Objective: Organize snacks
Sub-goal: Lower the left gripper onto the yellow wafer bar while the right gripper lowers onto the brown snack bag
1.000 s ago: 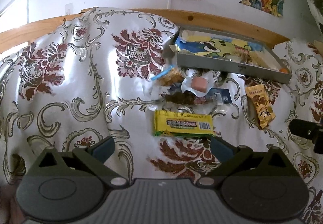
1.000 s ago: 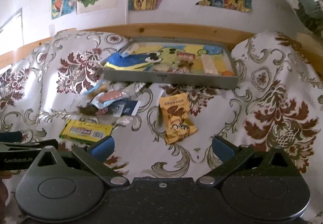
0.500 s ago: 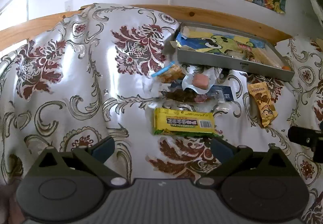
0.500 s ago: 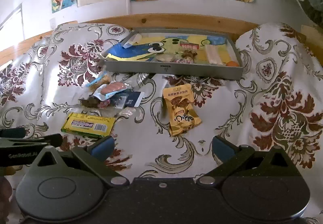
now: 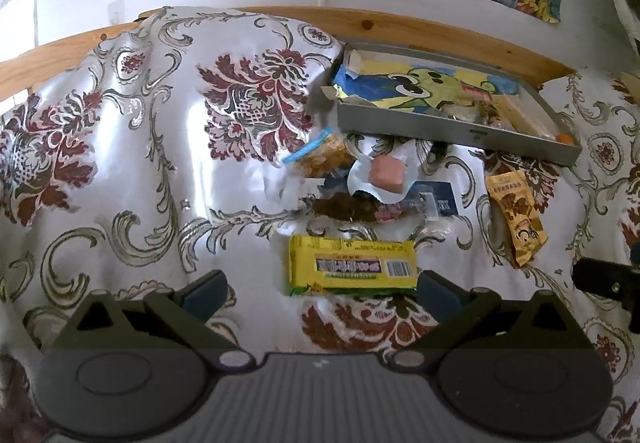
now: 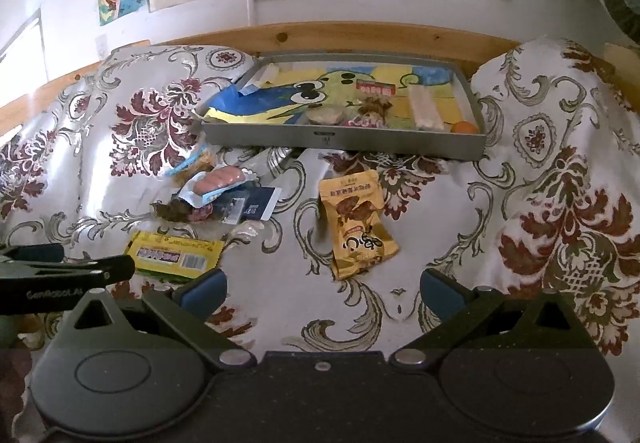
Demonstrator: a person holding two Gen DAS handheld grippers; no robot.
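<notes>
A yellow snack bar (image 5: pixel 352 266) lies flat on the patterned cloth, just ahead of my open left gripper (image 5: pixel 320 289); its right end is close to the right finger. An orange-brown snack pouch (image 6: pixel 357 223) lies ahead of my open right gripper (image 6: pixel 323 291), with nothing between the fingers. A loose pile sits behind the bar: a pink sausage pack (image 5: pixel 386 172), a dark blue packet (image 5: pixel 440 199) and a blue-edged crisp bag (image 5: pixel 320 153). A grey tray (image 6: pixel 344 141) holds several snacks at the back. The yellow bar (image 6: pixel 174 253) also shows at the right view's left.
The patterned satin cloth (image 5: pixel 140 163) covers the whole surface in folds. A wooden rail (image 6: pixel 360 37) and a wall with posters stand behind the tray. The left gripper's black body (image 6: pixel 60 277) reaches in at the right view's left edge.
Both grippers have moved slightly forward and lower toward the snacks; the yellow bar now sits closer to the left gripper's fingers. Nothing has been picked up.
</notes>
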